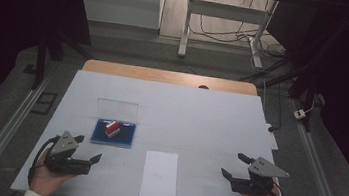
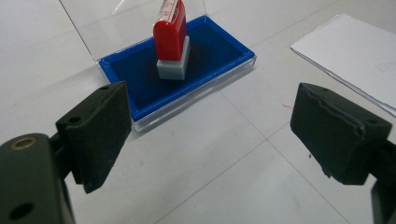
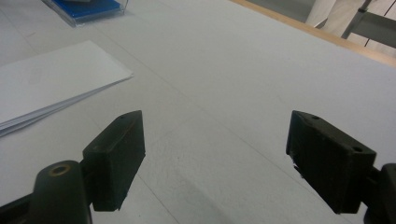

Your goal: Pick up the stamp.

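A red stamp with a grey base point(image 1: 111, 128) point(image 2: 171, 42) stands upright in a blue ink pad tray point(image 1: 113, 134) point(image 2: 140, 79) whose clear lid point(image 1: 117, 109) is raised behind it. A small stack of white paper point(image 1: 160, 175) point(image 2: 355, 51) point(image 3: 46, 79) lies to the tray's right, near the front edge. My left gripper point(image 1: 88, 149) point(image 2: 210, 133) rests at the front left, open and empty, pointing toward the tray a short way off. At the front right my right gripper point(image 1: 232, 165) point(image 3: 215, 158) is open and empty above bare table, right of the paper.
The white table top point(image 1: 200, 121) has a wooden strip along its far edge point(image 1: 170, 76). Beyond it stand a desk frame point(image 1: 223, 13) and cables on the floor. Metal rails point(image 1: 2, 132) run along both sides of the table.
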Tool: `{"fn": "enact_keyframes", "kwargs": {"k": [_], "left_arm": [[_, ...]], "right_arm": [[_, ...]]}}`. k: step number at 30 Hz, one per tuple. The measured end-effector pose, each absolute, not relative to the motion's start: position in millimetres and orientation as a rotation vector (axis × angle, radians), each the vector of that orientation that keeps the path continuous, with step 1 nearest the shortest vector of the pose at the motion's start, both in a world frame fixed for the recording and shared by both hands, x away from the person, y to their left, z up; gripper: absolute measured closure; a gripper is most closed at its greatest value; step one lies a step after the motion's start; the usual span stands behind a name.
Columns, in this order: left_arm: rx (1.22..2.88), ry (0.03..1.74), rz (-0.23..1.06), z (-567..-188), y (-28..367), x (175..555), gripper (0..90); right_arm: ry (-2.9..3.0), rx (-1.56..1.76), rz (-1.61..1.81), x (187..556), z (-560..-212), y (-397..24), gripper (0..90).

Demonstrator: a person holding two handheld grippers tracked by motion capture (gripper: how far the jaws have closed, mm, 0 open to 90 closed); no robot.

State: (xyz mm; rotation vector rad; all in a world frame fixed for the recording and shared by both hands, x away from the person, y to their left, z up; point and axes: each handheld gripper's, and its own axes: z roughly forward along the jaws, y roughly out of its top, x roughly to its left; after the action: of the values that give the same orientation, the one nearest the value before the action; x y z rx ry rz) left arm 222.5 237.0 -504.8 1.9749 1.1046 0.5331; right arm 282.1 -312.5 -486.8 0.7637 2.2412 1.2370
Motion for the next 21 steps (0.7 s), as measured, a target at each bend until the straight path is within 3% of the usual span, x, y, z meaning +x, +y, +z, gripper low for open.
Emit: {"fn": "enact_keyframes", "kwargs": {"k": [21], "left_arm": [[1.985,1.105,0.532,-505.7,235.7,223.1,13.6]], "right_arm": [[2.271,0.770,1.223,286.5,-494.9,-313.6,21.5]]}}
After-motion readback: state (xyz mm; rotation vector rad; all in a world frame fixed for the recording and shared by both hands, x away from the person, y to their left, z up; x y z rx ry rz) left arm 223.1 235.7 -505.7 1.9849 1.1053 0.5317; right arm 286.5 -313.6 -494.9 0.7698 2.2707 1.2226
